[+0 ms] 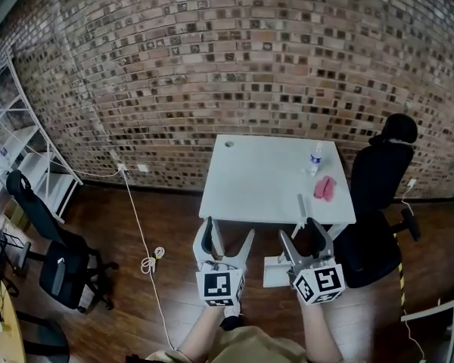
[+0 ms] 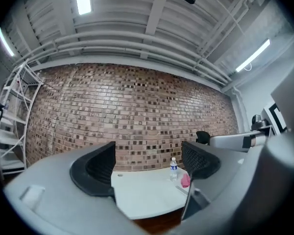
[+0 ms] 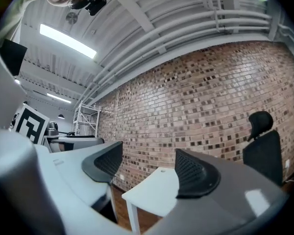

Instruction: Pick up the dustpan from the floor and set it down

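A pale dustpan sits on the dark wood floor at the front of the white table. Its thin grey handle rises past the table's front edge. In the left gripper view the handle shows as a dark line by the table's near right corner. My left gripper is held left of the pan and my right gripper just above and right of it. Both point toward the table, well above the floor. The left gripper and right gripper stand open with nothing between their pads.
A water bottle and a pink cloth lie on the table's right side. A black office chair stands at its right, another black chair at the left. A white cable crosses the floor. A white shelf rack lines the left wall.
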The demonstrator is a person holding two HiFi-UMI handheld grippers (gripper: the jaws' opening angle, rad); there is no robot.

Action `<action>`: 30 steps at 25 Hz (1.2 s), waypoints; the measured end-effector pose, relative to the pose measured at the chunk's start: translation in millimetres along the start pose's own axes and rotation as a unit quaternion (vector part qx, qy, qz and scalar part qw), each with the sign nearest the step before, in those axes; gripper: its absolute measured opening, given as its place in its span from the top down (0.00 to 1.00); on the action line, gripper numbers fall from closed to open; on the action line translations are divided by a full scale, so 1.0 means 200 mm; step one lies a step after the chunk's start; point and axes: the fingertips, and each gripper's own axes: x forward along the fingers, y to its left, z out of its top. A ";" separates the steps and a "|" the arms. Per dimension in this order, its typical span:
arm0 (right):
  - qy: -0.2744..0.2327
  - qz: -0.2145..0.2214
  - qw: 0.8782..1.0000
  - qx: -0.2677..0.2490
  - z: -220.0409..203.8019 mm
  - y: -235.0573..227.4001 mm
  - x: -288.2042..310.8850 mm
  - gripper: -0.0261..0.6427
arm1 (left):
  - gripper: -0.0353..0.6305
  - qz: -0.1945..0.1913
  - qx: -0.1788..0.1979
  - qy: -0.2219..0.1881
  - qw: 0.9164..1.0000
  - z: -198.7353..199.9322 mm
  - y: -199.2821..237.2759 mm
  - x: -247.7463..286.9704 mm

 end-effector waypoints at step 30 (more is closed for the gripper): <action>0.257 -0.117 0.957 0.072 -1.47 -0.87 0.05 0.50 | 0.36 -0.041 -0.011 0.049 0.998 -0.25 0.23 1.02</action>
